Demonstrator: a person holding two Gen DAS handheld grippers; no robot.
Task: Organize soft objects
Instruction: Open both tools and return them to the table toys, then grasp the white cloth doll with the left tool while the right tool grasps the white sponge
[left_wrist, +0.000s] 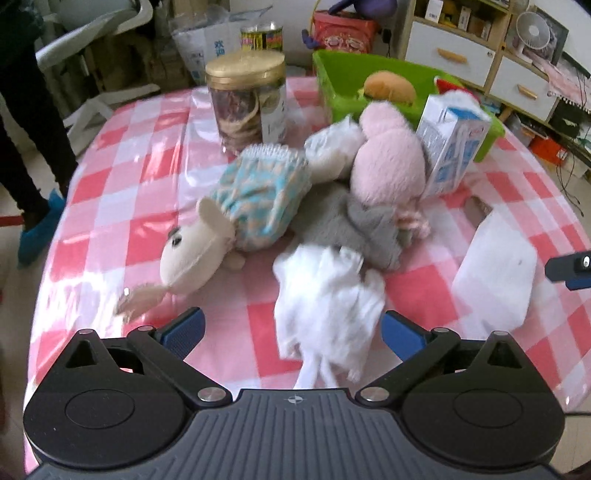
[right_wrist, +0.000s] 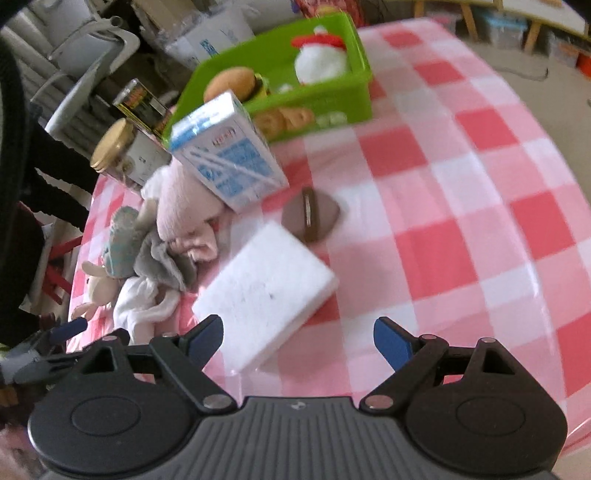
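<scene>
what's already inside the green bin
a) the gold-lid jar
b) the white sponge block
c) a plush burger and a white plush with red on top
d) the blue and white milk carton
c: the right wrist view shows the plush burger and the white plush with red on top inside the green bin; the carton, sponge block and jar are all outside it.

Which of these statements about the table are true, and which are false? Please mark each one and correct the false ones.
1. Both grippers are open. True: the left gripper and the right gripper hold nothing.
2. The green bin is empty. False: a burger plush and a white and red plush lie inside.
3. The milk carton leans on the pink plush. True.
4. The jar has a blue lid. False: its lid is gold.
5. The white foam block lies inside the bin. False: it lies on the tablecloth.
</scene>
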